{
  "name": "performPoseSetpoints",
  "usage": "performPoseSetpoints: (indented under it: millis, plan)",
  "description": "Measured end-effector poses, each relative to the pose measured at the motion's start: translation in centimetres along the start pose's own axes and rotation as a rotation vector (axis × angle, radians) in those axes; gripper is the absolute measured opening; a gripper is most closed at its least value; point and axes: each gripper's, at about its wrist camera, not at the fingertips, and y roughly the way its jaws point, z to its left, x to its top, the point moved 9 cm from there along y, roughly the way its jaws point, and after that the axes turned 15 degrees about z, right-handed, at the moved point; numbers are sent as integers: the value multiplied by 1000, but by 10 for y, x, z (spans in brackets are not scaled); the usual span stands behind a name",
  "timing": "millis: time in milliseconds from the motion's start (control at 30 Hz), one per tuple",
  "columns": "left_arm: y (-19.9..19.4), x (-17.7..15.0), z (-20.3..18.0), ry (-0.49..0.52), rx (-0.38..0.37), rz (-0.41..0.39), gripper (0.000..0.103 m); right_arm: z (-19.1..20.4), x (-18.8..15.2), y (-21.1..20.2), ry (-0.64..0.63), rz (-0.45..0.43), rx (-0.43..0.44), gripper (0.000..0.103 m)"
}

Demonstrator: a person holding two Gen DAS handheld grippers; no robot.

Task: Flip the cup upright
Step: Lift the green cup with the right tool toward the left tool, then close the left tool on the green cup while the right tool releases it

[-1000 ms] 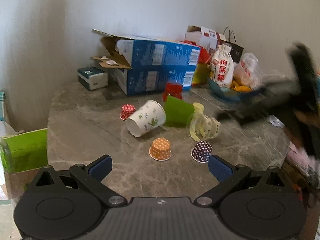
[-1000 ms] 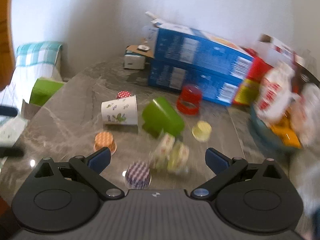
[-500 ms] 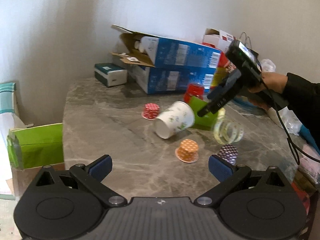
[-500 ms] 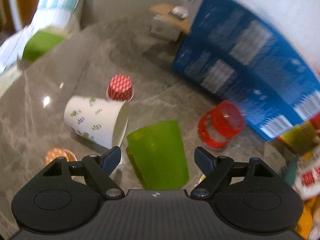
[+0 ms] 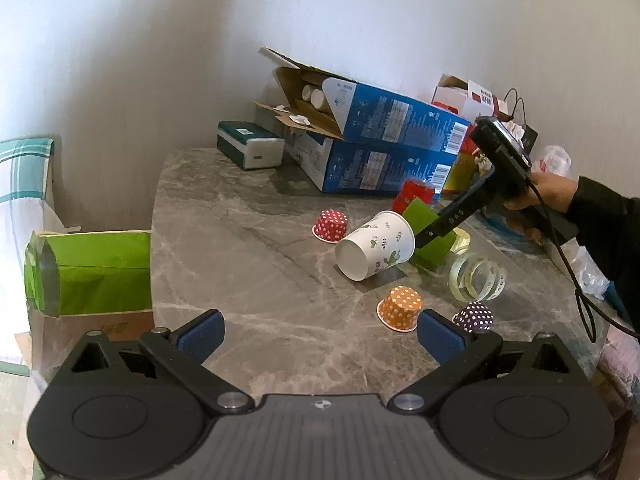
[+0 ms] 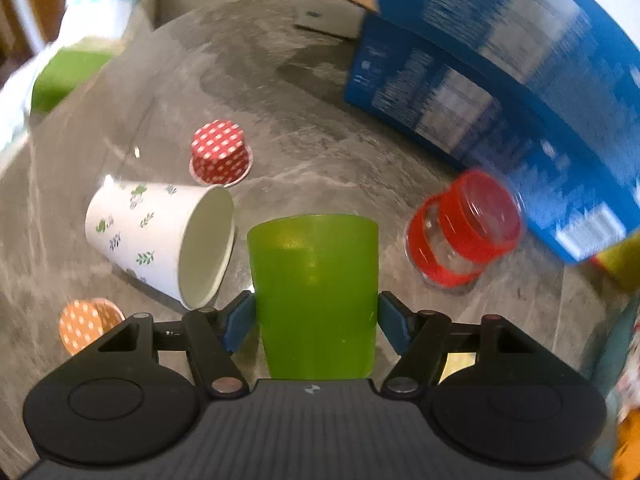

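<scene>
A green plastic cup point(image 6: 316, 292) lies on its side on the marble table point(image 5: 248, 248), its base pointing away from the right wrist camera. My right gripper point(image 6: 316, 320) straddles it, blue pads point(image 6: 240, 320) against both sides, shut on it. In the left wrist view the right gripper point(image 5: 428, 236) reaches down onto the green cup point(image 5: 420, 212) behind a white paper cup point(image 5: 376, 250). The white leaf-print cup point(image 6: 160, 236) also lies on its side just left of the green one. My left gripper point(image 5: 320, 332) is open and empty above the table's near edge.
Small upside-down dotted cups: red point(image 5: 331, 226), orange point(image 5: 400, 307), purple point(image 5: 474, 318). A clear glass point(image 5: 476, 276) lies on its side. A red-lidded jar point(image 6: 464, 232) lies right of the green cup. Stacked blue boxes point(image 5: 380, 148) and clutter line the back wall. A green bag point(image 5: 92, 272) stands beside the table.
My right gripper came down over the green cup and its jaws narrowed onto the cup's sides. The left gripper's view shifted left; its jaws stayed open.
</scene>
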Motion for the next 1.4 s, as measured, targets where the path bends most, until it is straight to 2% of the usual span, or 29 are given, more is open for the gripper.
performPoseSetpoints:
  millis: [167, 367, 467, 633, 800, 900, 1067, 1200, 1400]
  plan:
    - [-14, -4, 5, -22, -5, -26, 103, -4, -3, -27, 120, -73, 40, 68]
    - [-36, -13, 5, -19, -14, -55, 103, 9, -18, -79, 240, -182, 50, 68]
    - [-48, -19, 7, -29, -48, -74, 103, 29, -38, -108, 313, -236, 96, 68]
    - [-59, -31, 12, -49, -112, -89, 103, 86, -87, -133, 429, -257, 224, 68]
    - [-67, -48, 10, -44, -172, -90, 103, 141, -124, -119, 502, -222, 276, 68]
    - [-68, -61, 10, -49, -198, -66, 103, 161, -144, -94, 577, -179, 319, 68]
    - [-74, -75, 16, -74, -222, -42, 103, 179, -157, -57, 699, -130, 414, 68]
    - [-76, -80, 23, -93, -220, -20, 103, 188, -163, -49, 774, -133, 439, 68]
    - [-68, -82, 30, -114, -222, 19, 103, 202, -164, -38, 807, -110, 410, 68]
